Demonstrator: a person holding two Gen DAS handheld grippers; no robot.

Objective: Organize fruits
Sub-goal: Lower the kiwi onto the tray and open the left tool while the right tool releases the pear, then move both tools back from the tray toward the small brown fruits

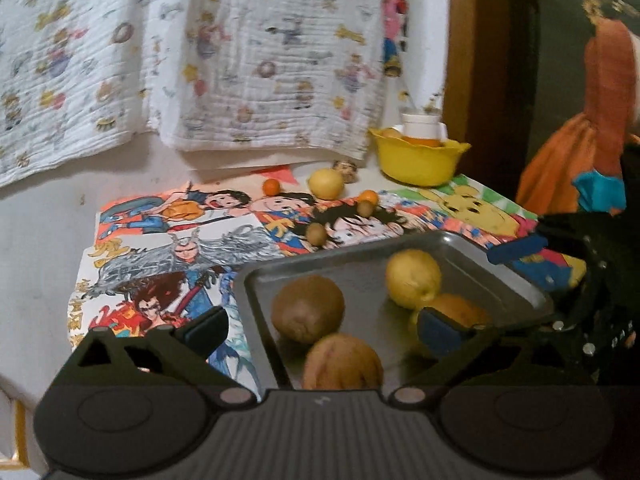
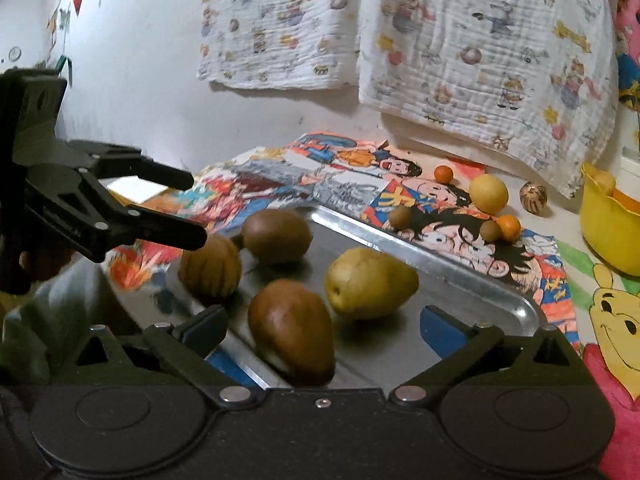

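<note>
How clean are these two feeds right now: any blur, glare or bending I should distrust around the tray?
Left wrist view: fruit in the metal tray is soft with blur, the brown fruit worst; dim, warm light. Right wrist view: sharper, but glare streaks the tray's far rim, and the yellow pear throws a soft shadow. Both views: fisheye bends the edges and darkens the corners.

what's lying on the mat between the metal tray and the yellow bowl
In the right wrist view, two small brown fruits and a small orange lie on the mat between the tray and the yellow bowl.
</note>
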